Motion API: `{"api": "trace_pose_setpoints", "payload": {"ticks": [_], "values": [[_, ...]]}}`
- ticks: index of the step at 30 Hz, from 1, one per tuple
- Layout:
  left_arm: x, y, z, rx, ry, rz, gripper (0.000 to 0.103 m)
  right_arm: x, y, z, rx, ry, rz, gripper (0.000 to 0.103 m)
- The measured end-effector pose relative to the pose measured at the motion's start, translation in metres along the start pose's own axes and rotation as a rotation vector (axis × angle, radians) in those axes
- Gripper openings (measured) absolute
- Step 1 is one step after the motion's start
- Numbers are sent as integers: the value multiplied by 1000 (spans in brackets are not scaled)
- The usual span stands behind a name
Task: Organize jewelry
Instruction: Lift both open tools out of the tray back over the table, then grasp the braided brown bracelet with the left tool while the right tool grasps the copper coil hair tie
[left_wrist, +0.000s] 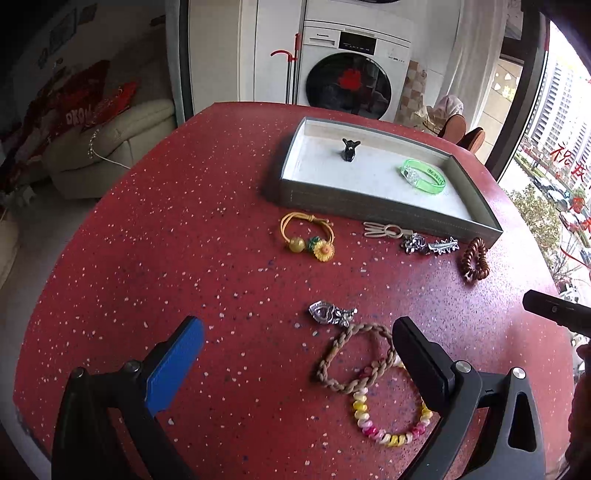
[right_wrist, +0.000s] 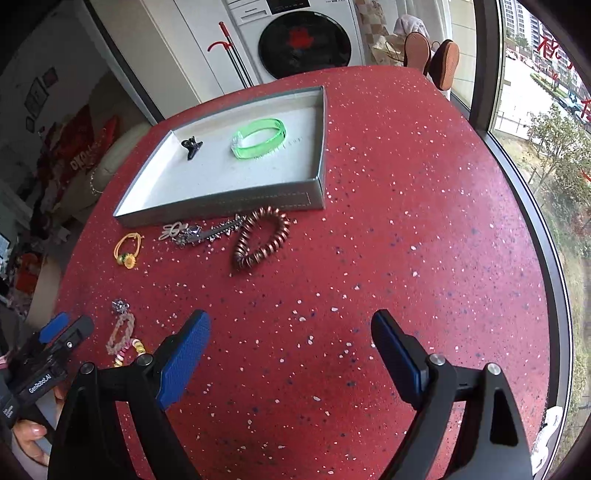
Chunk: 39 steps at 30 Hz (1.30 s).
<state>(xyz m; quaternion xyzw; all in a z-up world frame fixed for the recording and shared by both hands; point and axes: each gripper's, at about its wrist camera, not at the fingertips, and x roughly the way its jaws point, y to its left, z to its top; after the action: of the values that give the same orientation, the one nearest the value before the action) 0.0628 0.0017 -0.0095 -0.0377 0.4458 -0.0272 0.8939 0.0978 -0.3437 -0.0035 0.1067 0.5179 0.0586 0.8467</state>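
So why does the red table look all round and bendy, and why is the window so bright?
Left wrist view: the fisheye lens bows the red speckled table and the grey jewelry tray; corners go black. Right wrist view: daylight washes out the big window, but the green plastic bangle stays sharp.

Left gripper (left_wrist: 297, 350) tilted steeply downward, jaws spread wide, nothing between the blue pads. Right gripper (right_wrist: 291, 349) likewise pitched downward, jaws wide apart and empty. A hand (right_wrist: 31, 435) grips the left gripper's handle.
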Motion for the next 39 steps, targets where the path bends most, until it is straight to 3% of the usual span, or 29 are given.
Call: {"api": "trace_pose_setpoints", "payload": {"ticks": [12, 21, 28, 34, 39], "values": [[2, -15, -22, 53, 34, -1, 103, 16, 8, 8, -19, 4, -30, 91], [8, -13, -15, 74, 34, 17, 103, 26, 3, 30, 35, -19, -48, 89], [12, -26, -16, 123, 36, -1, 103, 44, 12, 40, 21, 2, -75, 66], [23, -28, -15, 119, 66, 10, 103, 51, 25, 43, -36, -10, -139, 57], [24, -28, -13, 117, 62, 8, 93, 52, 29, 41, -96, -23, -210, 39]]}}
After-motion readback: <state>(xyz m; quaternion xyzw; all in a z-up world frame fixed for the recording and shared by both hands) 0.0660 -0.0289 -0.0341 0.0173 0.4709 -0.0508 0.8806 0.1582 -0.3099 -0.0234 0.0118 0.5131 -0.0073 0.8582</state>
